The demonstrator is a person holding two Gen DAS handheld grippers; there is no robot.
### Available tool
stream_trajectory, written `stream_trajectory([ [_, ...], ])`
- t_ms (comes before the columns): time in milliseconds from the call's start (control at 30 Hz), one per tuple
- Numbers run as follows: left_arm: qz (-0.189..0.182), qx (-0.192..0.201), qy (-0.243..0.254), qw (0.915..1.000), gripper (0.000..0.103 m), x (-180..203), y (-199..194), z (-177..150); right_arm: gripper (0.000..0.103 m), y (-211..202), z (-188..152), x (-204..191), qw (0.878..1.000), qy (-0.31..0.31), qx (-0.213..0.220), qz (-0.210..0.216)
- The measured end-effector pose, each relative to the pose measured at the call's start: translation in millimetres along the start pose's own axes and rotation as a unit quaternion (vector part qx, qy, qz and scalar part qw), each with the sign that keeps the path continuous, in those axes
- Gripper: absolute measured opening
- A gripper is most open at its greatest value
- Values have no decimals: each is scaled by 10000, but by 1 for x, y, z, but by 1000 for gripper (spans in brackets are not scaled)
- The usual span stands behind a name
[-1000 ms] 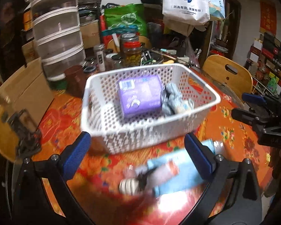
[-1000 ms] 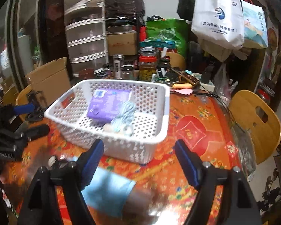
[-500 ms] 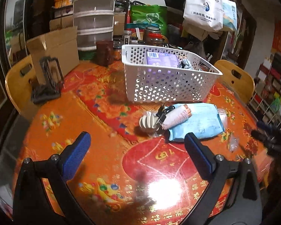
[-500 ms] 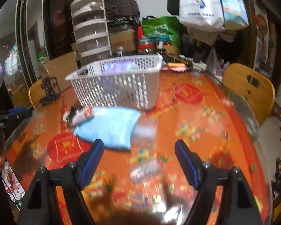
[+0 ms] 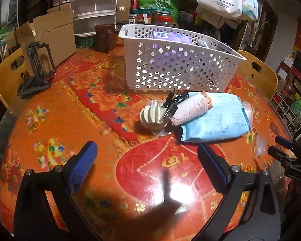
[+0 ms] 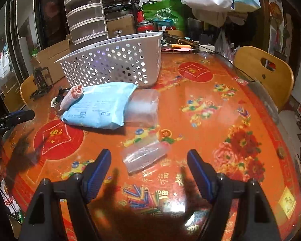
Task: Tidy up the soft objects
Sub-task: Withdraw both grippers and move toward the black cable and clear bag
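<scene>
**Both jaws open over the counter**

Left wrist view: a barcode label is seen on the purple pack (image 5: 171, 37) inside the white basket (image 5: 176, 70). The left gripper (image 5: 146, 160) is held wide open and empty, near the blue pack (image 5: 216, 120).

Right wrist view: "GenRobot.AI" is read at far left. The right gripper (image 6: 148, 168) is spread wide, empty, around a clear bag (image 6: 144, 154).

black grippers, blue-padded fingers (image 5: 81, 167), silver screws

Both wrist views look down along their tools, sharing the basket (image 5: 180, 68) (image 6: 114, 64).
</scene>
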State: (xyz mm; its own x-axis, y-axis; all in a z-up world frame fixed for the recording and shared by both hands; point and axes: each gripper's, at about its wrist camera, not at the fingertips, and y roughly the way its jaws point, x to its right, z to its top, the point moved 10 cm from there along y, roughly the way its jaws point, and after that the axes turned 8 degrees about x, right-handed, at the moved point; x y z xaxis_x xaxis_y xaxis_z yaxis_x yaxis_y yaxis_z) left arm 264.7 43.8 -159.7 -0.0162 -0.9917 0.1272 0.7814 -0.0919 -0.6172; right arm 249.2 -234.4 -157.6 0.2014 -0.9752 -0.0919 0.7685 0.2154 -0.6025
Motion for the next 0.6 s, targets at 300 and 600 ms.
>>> stream_trajectory([
  [300, 27, -9, 114, 9999, 99, 9, 20, 10, 78, 11, -3, -2, 9998, -141, -123, 16],
  [600, -8, 17, 209, 9998, 99, 19, 31, 19, 68, 25, -3, -13, 9988, -365, -326, 66],
])
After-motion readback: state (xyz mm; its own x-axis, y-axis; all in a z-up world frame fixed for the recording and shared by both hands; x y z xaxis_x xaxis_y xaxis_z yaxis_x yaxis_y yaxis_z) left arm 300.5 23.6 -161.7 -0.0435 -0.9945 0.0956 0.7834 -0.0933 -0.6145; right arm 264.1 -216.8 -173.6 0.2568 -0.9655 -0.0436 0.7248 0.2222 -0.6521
